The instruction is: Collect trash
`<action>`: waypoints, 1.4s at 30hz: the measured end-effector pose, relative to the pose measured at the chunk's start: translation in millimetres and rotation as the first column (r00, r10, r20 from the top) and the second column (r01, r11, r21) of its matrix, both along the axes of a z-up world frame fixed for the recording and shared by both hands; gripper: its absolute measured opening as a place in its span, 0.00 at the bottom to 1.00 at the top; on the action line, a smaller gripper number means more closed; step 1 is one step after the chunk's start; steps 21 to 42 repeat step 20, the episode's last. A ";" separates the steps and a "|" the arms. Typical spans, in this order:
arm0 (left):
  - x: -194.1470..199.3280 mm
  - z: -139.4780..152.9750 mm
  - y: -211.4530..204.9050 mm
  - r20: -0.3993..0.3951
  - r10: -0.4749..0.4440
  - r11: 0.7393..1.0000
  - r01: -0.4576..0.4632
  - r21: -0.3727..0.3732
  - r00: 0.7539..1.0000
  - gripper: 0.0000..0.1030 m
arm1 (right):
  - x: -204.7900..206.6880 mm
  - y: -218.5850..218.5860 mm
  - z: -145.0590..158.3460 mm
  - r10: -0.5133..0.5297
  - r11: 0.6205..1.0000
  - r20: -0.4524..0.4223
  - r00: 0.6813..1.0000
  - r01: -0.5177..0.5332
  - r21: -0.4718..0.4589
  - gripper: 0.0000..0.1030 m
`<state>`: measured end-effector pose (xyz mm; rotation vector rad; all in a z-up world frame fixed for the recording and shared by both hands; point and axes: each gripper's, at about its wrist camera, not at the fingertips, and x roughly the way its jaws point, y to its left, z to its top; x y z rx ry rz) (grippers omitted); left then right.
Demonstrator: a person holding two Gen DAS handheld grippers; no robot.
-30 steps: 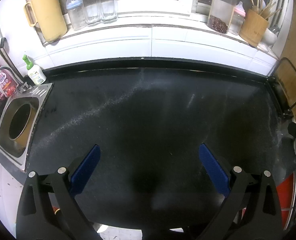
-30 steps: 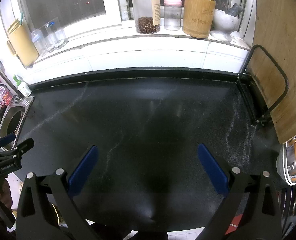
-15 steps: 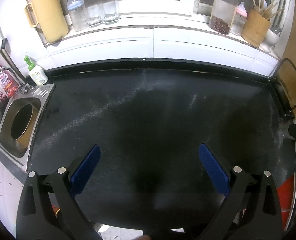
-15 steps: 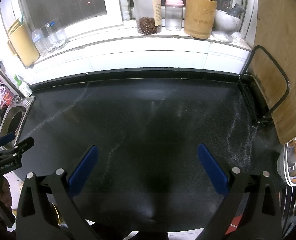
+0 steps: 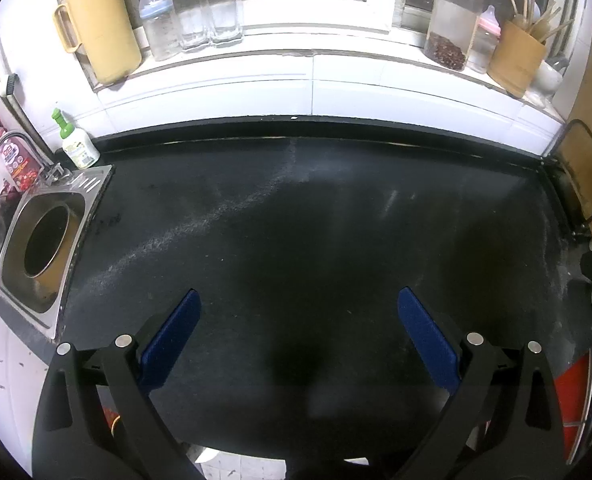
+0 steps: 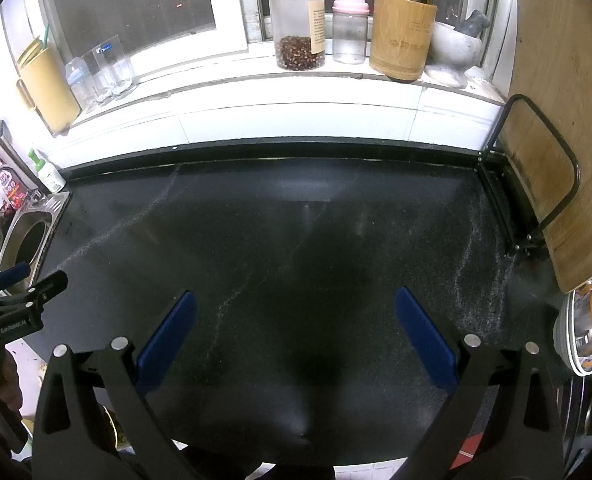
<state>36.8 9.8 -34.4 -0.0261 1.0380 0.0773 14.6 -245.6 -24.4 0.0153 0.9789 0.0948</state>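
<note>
The left gripper (image 5: 298, 322) is hanging over the speckled black stone countertop (image 5: 316, 220) with its blue-padded jaws spread wide and nothing between them. The right gripper (image 6: 293, 320) is doing the same, jaws parted and empty. No trash is showing on the countertop in either view. A square steel waste opening (image 5: 41, 248) is sitting at nine o'clock of the counter. At twelve o'clock, the white tiled windowsill (image 6: 296, 88) is carrying a clear jar of dark dried bits (image 6: 298, 24), and a bamboo utensil holder (image 6: 402, 36) toward one o'clock. A tan cutting board in a black wire rack (image 6: 552, 128) is standing at three o'clock.
</note>
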 end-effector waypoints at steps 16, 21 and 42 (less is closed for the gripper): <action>2.4 0.7 1.5 0.006 -0.001 1.000 0.001 -0.007 1.000 0.93 | 3.7 -3.5 -1.7 0.000 1.000 -0.006 1.000 0.000 0.002 0.93; 4.9 -4.7 3.4 -0.003 -0.002 1.000 0.002 -0.005 1.000 0.93 | 5.5 -7.0 -6.2 -0.003 1.000 -0.012 1.000 0.003 0.004 0.93; 4.9 -4.7 3.4 -0.003 -0.002 1.000 0.002 -0.005 1.000 0.93 | 5.5 -7.0 -6.2 -0.003 1.000 -0.012 1.000 0.003 0.004 0.93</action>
